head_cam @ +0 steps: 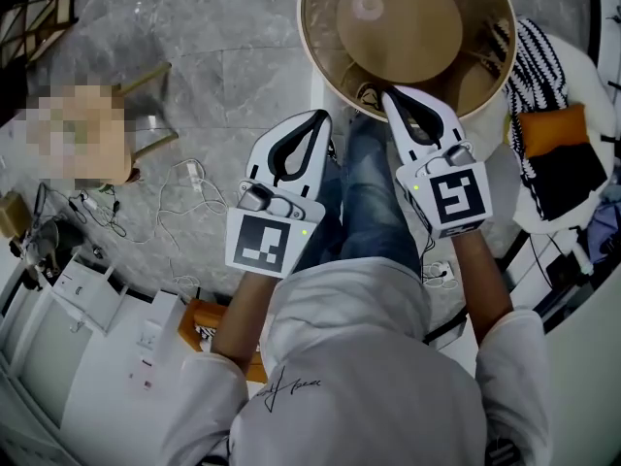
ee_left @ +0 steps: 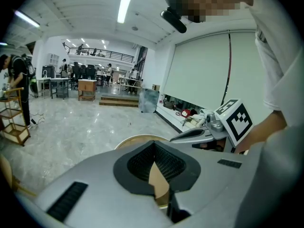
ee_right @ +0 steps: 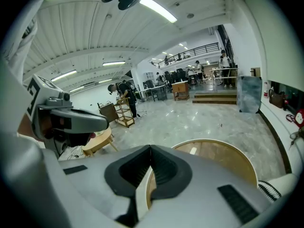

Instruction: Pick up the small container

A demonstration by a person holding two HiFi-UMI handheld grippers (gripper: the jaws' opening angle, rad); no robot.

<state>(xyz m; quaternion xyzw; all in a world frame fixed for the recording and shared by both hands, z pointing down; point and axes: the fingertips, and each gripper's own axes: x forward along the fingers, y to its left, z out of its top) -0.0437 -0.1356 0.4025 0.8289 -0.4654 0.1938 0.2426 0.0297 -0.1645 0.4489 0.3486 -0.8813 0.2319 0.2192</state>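
I see no small container that I can name for sure. A round wooden table stands just ahead of the person's knees, with a smaller brown disc and a pale round spot inside its rim. My left gripper is held over the person's lap, its jaws closed with nothing between them. My right gripper is also shut and empty, its tips at the table's near rim. The left gripper view shows the closed left gripper and the table rim. The right gripper view shows the closed right gripper over the table.
A grey marble floor lies all around. A wooden stool and loose cables are at the left, white boxes at the lower left. A black-and-white striped cloth with an orange piece lies to the right of the table.
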